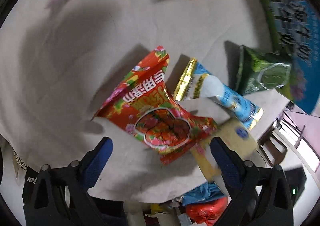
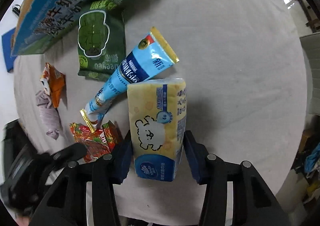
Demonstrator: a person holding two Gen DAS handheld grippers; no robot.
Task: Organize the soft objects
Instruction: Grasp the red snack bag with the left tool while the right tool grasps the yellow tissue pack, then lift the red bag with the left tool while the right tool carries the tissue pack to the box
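Yellow tissue pack [image 2: 158,126], puppy print.

My left gripper [image 1: 161,147] hangs above the surface with its jaws spread wide, gripping nothing. My right gripper [image 2: 158,152] stands with both pads [image 2: 125,158] set against a pack's sides.

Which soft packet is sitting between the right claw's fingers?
The yellow tissue pack with the fluffy sheep drawing. It sits between the right claw fingers; the blue, green and red packets lie farther away.
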